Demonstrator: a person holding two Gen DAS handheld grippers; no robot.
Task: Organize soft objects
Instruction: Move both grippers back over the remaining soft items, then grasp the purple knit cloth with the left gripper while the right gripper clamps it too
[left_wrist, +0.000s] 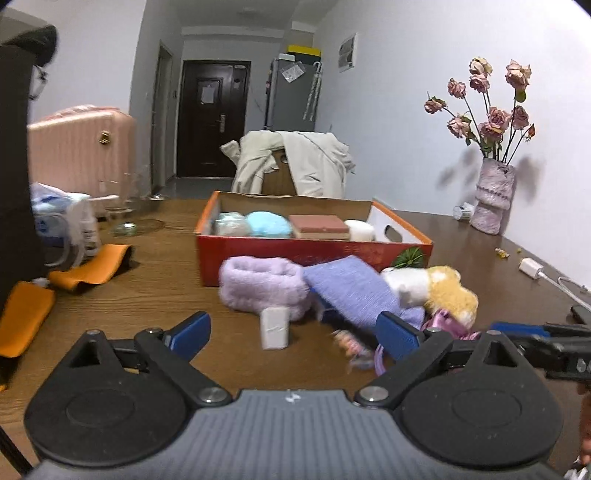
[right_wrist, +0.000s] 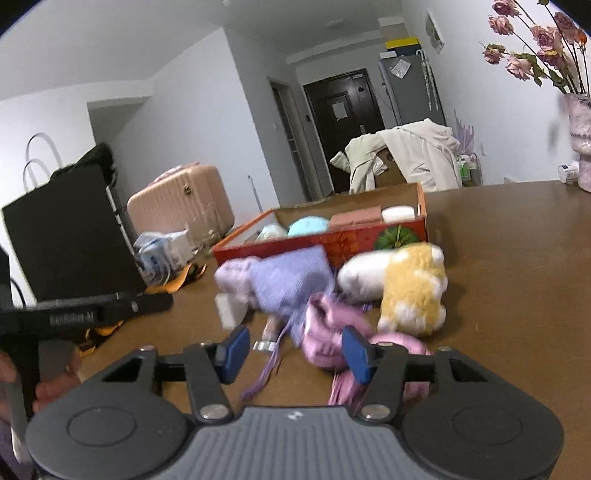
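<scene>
Both tongs pointed slightly downward over the wooden counter. Left tongs stood released, nothing between them. Right tongs stood released, partly spread; a crumpled pink cloth lay ahead, unpinched. Fuzzy yellow-white plush toy lay at 1 o'clock, before the red cardboard box.

your table is brown wood grain with a soft sheen. the red box looks like glossy printed cardboard, raw brown inside. in front of it you have a fluffy lilac headband, a ribbed knit purple cloth and a shaggy yellow-and-white plush toy. your gripper pads are smooth blue plastic on matt black arms. the vase looks rough and mottled.
</scene>
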